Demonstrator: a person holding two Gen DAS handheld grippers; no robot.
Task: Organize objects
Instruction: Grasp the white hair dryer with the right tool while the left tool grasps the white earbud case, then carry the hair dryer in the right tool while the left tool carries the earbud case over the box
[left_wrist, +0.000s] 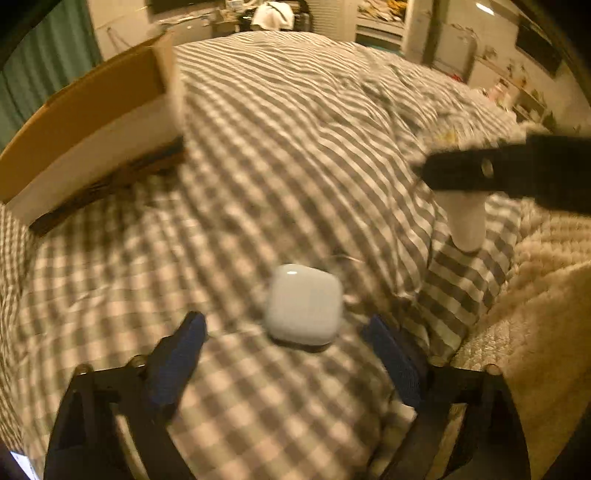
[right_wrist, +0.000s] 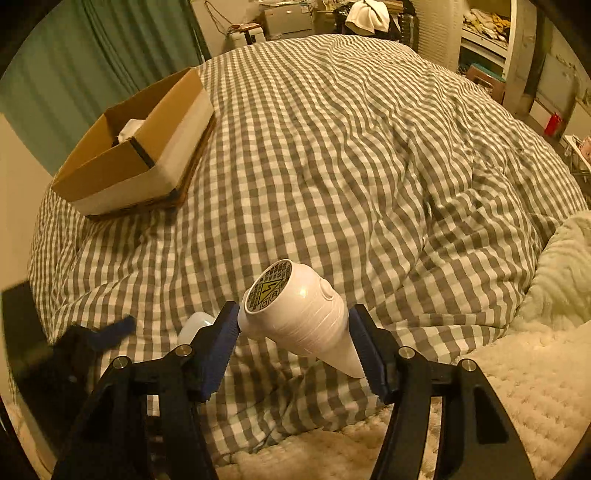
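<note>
A white earbud case (left_wrist: 303, 303) lies on the checked duvet (left_wrist: 288, 155), just ahead of my open left gripper (left_wrist: 284, 328), between its blue-padded fingers without touching them. My right gripper (right_wrist: 293, 326) is shut on a white cone-shaped device (right_wrist: 299, 314) with a yellow warning label on its round end, held above the duvet (right_wrist: 351, 155). The right gripper also shows in the left wrist view (left_wrist: 461, 173) with the white device (left_wrist: 466, 221) hanging below it. The earbud case peeks out behind the right gripper's left finger (right_wrist: 194, 326). The left gripper appears blurred at the left edge (right_wrist: 92, 339).
An open cardboard box (right_wrist: 147, 147) on a dark woven tray sits at the far left of the bed, with something white inside; it also shows in the left wrist view (left_wrist: 92, 122). A cream fleece blanket (right_wrist: 517, 369) covers the near right. Green curtains and cluttered shelves stand beyond the bed.
</note>
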